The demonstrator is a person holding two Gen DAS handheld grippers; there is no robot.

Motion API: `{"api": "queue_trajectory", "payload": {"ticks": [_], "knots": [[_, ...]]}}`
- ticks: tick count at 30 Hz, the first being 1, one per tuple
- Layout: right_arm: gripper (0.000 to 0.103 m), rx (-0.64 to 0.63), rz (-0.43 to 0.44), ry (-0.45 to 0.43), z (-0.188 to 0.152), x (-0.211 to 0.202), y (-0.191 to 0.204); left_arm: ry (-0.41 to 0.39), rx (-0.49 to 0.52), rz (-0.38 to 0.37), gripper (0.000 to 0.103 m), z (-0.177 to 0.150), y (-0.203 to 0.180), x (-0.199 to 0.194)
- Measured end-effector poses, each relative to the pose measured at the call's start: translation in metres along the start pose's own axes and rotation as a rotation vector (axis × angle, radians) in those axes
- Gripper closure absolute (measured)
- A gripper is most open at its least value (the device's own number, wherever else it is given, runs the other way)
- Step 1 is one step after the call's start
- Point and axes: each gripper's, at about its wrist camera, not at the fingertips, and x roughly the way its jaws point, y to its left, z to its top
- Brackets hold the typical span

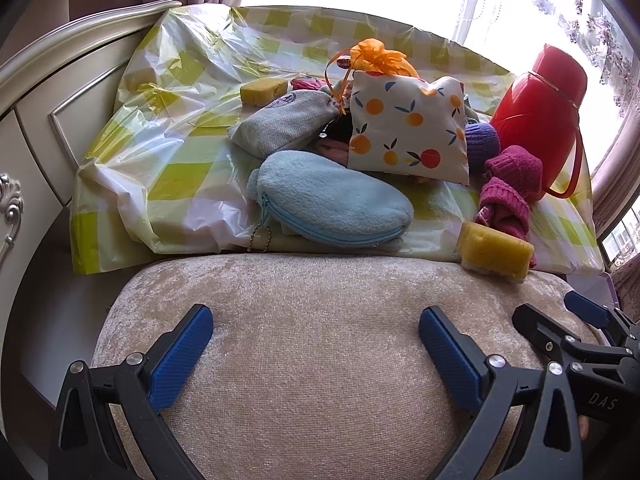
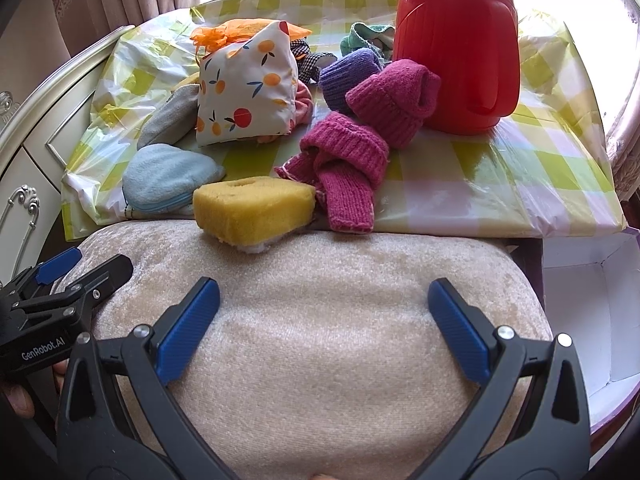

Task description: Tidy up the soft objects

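- Left gripper (image 1: pixel 316 336): jaws spread wide, nothing between them; it is held over the beige cushion (image 1: pixel 320 360), short of the table.
- Right gripper (image 2: pixel 324 304): jaws likewise spread wide and empty, above the same cushion, beside the left unit.
- Work surface: one table covered by a yellow-and-white checked plastic sheet (image 1: pixel 180 128).
- Sponges, count 2: one yellow sponge (image 2: pixel 252 208) at the near table edge, overhanging onto the cushion; a second sponge (image 1: pixel 264 90) lies farther back on the left.
- Pouches, count 3: one light-blue fleece zip pouch (image 1: pixel 332 200) at the near edge; one grey pouch (image 1: pixel 284 122) behind it; one white orange-print pouch (image 1: pixel 408 128) leaning on the pile in the centre.
- Knitted items: two magenta pieces (image 2: pixel 348 172) visible, one touching the near sponge, the other against the flask; one purple knit piece (image 2: pixel 348 76) behind them.
- One orange organza bag (image 1: pixel 376 58) sits at the back of the pile.
- One red vacuum flask (image 2: pixel 456 48) stands upright at the right rear.
- One open white box (image 2: pixel 584 312) sits below the table's right edge.
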Motion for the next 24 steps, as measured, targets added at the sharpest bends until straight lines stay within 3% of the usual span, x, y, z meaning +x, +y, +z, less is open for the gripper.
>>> {"api": "queue_trajectory", "payload": {"ticks": [24], "knots": [[0.0, -0.005, -0.008, -0.001, -0.0002, 0.0003, 0.0011, -0.006, -0.004, -0.002, 0.0, -0.0009, -0.0001, 0.0003]]}}
